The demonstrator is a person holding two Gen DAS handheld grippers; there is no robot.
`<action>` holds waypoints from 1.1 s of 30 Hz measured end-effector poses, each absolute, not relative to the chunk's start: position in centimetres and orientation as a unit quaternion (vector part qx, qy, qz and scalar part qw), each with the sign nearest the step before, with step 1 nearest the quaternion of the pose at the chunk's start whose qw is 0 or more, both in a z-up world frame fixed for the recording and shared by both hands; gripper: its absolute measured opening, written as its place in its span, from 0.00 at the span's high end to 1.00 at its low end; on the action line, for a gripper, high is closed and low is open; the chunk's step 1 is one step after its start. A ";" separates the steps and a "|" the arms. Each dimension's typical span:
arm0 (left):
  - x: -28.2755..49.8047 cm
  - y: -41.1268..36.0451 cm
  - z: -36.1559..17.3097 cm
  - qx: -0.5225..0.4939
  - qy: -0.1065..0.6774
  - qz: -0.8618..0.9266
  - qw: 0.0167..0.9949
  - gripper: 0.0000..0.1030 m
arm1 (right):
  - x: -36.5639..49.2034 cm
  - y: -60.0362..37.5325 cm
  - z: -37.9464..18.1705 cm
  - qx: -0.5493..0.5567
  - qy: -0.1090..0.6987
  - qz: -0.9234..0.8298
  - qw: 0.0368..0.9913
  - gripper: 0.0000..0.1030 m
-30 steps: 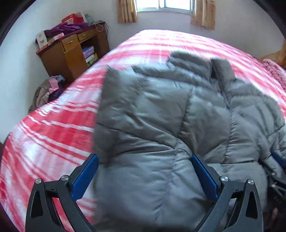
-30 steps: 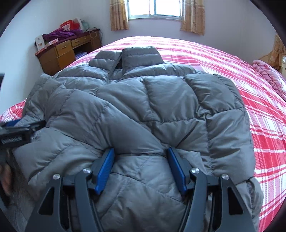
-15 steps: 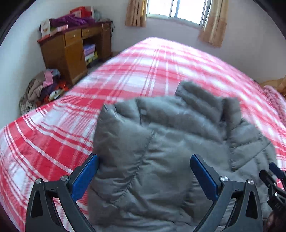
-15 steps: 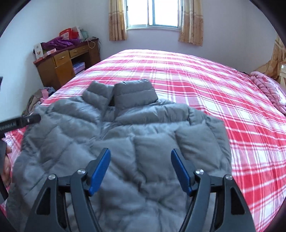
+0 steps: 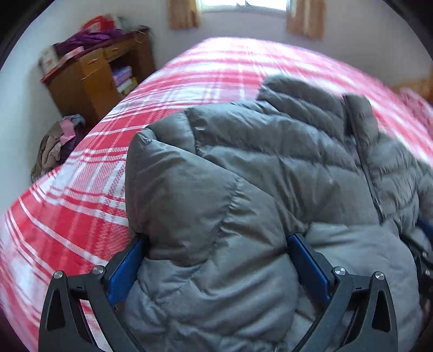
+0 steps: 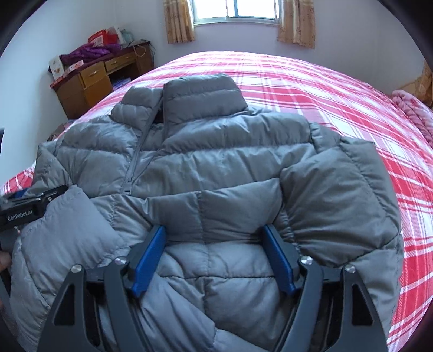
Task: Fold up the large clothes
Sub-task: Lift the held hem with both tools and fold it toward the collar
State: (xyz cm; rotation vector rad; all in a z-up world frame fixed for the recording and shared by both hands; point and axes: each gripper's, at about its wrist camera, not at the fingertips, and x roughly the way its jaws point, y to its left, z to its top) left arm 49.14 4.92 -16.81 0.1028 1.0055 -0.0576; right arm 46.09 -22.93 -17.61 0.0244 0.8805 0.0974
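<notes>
Grey jacket (image 6: 216, 168) lies collar-up in frame; right gripper (image 6: 213, 257) spread wide, just been opening (fabric between), left gripper (image 5: 216, 268) spread too.

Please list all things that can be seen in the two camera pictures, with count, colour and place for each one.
Grey quilted puffer jacket: one, grey, spread on the bed, collar toward the window.
Red and white plaid bed cover: one, under the jacket.
Brown wooden desk: one, left back corner.
Purple clothes: one heap, on the desk.
Clothes pile: one, brown and pink, on the floor beside the desk.
Window: one, back wall, with tan curtains.
Pink blanket: one, right edge.
Left gripper: black, blue pads, open over the jacket.
Right gripper: same, jaws just opening.
</notes>
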 end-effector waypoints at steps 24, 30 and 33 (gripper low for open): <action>68.1 0.0 -11.8 -0.036 0.485 -0.052 0.872 0.01 | 65.4 -24.9 -10.3 0.083 0.468 0.012 0.880 0.05; 69.4 -1.9 -13.9 -0.029 0.504 -0.087 0.859 0.03 | 68.6 -23.5 -13.1 0.027 0.521 0.011 0.853 0.06; 67.8 -2.0 -14.1 -0.040 0.503 -0.138 0.852 0.53 | 67.9 -23.3 -13.8 0.023 0.543 0.054 0.838 0.53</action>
